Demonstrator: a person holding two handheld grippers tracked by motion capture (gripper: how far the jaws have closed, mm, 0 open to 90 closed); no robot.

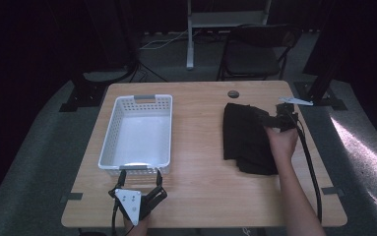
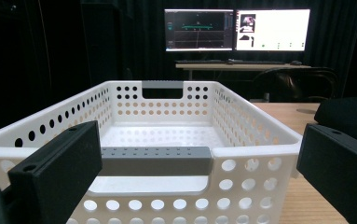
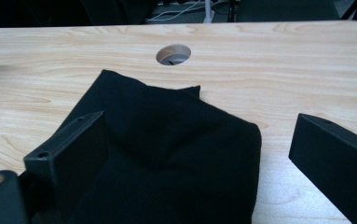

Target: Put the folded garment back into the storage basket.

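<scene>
A folded black cloth lies on the right half of the wooden table. My right gripper hovers over the cloth's far right corner, pointing left. In the right gripper view its jaws stand open with a raised fold of the cloth between them, and the left jaw rests against the fabric. An empty white perforated basket sits on the left half. My left gripper is open just in front of the basket's near wall, facing its grey handle, with nothing held.
A round cable hole is in the table behind the cloth. A folding chair stands beyond the far edge. Two lit monitors sit on a desk farther back. Bare wood lies between basket and cloth.
</scene>
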